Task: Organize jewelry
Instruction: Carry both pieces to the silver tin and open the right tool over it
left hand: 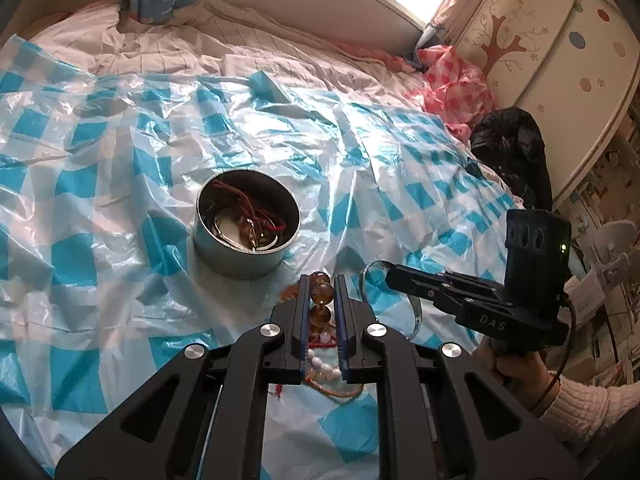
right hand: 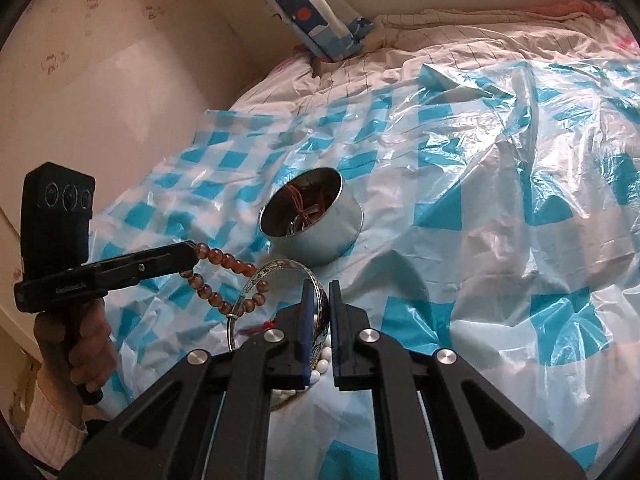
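My left claw [left hand: 322,294] grips amber bead bracelet [left hand: 322,292]; right claw [right hand: 320,300] pinches enamel bangle [right hand: 276,270]. Next, I judge: carry both into tin [left hand: 248,220].

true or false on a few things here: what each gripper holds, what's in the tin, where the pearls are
1. The left gripper grips a brown bead bracelet. True.
2. The right gripper is shut on a white pearl strand. False: it clamps a patterned bangle; the pearls lie on the checked plastic sheet.
3. The round metal tin is empty. False: it holds red cords and metal rings.
4. The tin stands upright on the sheet. True.
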The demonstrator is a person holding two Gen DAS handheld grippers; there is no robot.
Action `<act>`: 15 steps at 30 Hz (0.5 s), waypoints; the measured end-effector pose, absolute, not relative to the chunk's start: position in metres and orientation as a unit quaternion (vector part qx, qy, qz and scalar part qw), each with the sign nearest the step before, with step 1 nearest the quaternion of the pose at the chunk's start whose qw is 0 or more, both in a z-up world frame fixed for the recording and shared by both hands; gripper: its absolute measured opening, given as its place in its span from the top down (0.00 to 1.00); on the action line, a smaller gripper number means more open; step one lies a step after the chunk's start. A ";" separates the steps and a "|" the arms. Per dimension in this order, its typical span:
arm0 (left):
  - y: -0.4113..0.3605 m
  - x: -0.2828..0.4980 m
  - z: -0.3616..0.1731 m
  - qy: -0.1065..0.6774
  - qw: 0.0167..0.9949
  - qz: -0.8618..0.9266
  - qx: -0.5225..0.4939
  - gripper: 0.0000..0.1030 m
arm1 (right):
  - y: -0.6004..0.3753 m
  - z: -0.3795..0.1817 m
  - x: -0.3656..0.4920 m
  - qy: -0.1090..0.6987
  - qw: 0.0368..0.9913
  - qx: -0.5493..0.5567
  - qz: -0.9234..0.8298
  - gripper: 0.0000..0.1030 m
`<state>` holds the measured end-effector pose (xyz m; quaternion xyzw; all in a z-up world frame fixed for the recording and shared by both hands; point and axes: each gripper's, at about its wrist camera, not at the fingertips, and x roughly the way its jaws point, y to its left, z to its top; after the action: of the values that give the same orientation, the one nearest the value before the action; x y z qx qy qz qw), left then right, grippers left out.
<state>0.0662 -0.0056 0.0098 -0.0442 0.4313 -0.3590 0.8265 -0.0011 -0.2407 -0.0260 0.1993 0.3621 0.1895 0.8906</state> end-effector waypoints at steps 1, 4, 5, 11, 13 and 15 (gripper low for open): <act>-0.005 0.068 0.010 0.430 0.828 -0.356 -0.047 0.90 | -0.242 -0.025 0.000 0.357 0.891 0.204 0.191 0.92; -0.005 0.075 0.009 0.430 0.835 -0.339 -0.054 0.90 | -0.243 -0.023 0.001 0.350 0.893 0.209 0.191 0.92; -0.006 0.078 0.009 0.428 0.839 -0.331 -0.057 0.90 | -0.244 -0.023 0.003 0.349 0.893 0.214 0.190 0.92; -0.007 0.091 0.009 0.417 0.854 -0.300 -0.079 0.90 | -0.245 -0.022 0.016 0.339 0.896 0.222 0.180 0.92; -0.006 0.097 0.009 0.412 0.859 -0.289 -0.095 0.90 | -0.244 -0.021 0.020 0.336 0.898 0.221 0.178 0.92; -0.006 0.101 0.013 0.401 0.862 -0.288 -0.111 0.90 | -0.241 -0.019 0.025 0.333 0.902 0.215 0.175 0.92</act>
<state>0.1014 -0.0057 0.0128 -0.1105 0.4012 -0.2880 0.8625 0.0255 -0.2409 -0.0185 0.2145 0.3327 0.1746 0.9015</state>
